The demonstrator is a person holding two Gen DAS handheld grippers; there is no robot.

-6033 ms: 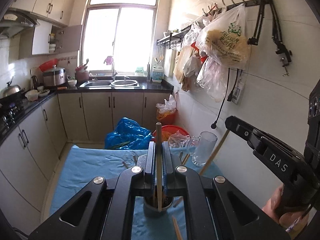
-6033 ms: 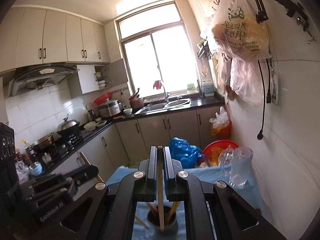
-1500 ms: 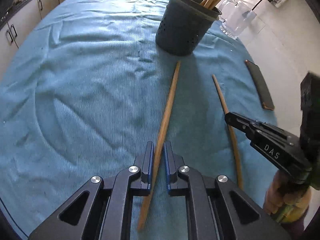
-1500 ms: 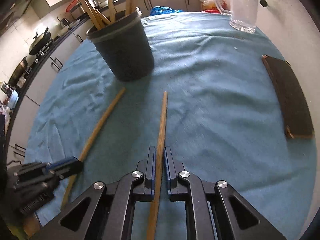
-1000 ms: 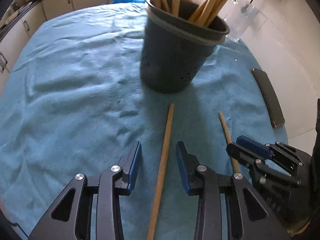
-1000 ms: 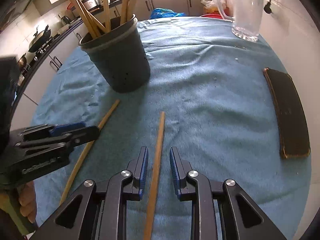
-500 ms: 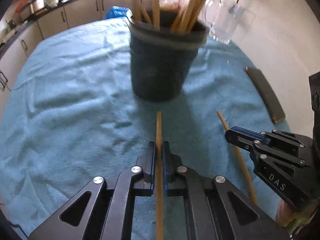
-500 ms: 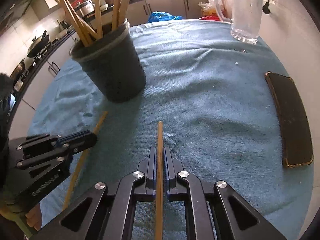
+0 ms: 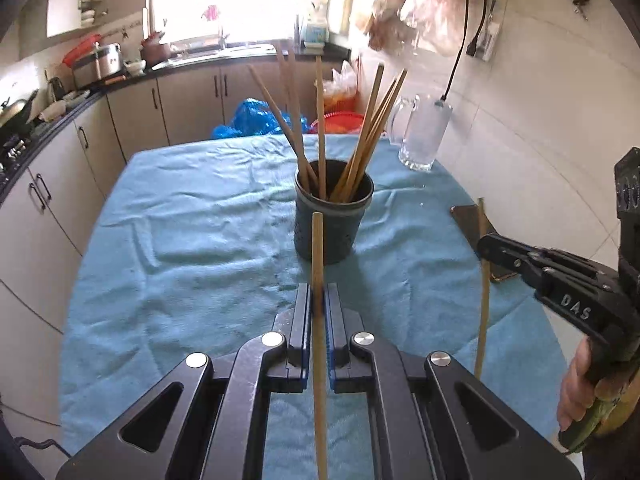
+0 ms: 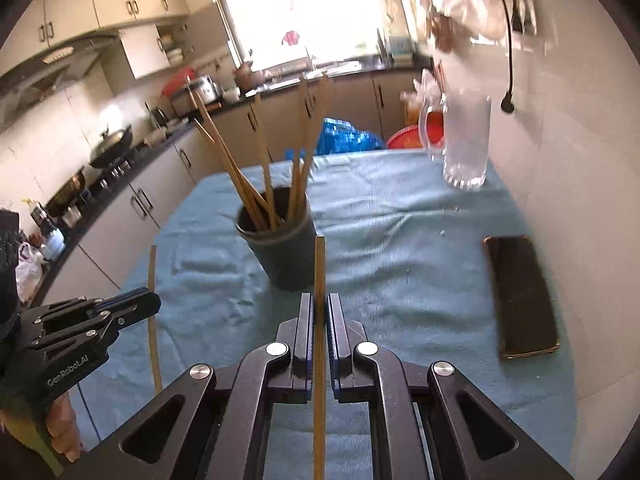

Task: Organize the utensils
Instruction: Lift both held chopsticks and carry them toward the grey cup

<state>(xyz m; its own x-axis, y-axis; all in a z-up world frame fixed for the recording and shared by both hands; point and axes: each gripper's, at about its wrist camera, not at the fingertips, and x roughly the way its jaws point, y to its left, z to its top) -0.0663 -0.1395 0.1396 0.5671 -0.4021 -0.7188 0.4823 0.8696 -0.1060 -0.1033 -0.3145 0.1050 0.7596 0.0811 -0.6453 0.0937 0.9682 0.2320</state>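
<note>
A dark round utensil holder [image 9: 333, 216] [image 10: 280, 248] stands mid-table with several wooden chopsticks leaning in it. My left gripper [image 9: 318, 292] is shut on one wooden chopstick [image 9: 317, 248], lifted above the cloth, its tip pointing at the holder. My right gripper [image 10: 319, 302] is shut on a second chopstick [image 10: 319, 268], also raised, just short of the holder. In the left wrist view the right gripper [image 9: 486, 246] shows at the right with its chopstick [image 9: 484, 312]. In the right wrist view the left gripper [image 10: 150, 300] shows at the left with its chopstick [image 10: 152, 276].
A blue cloth [image 9: 180, 220] covers the table. A glass mug [image 9: 420, 136] [image 10: 466, 148] stands at the far right corner, and a dark phone [image 10: 520, 296] [image 9: 466, 220] lies near the right edge by the tiled wall. Kitchen cabinets run along the left.
A second ago both grippers stood open over chopsticks lying on the cloth. Both have shut on them and risen, so the chopsticks now hang clear of the cloth.
</note>
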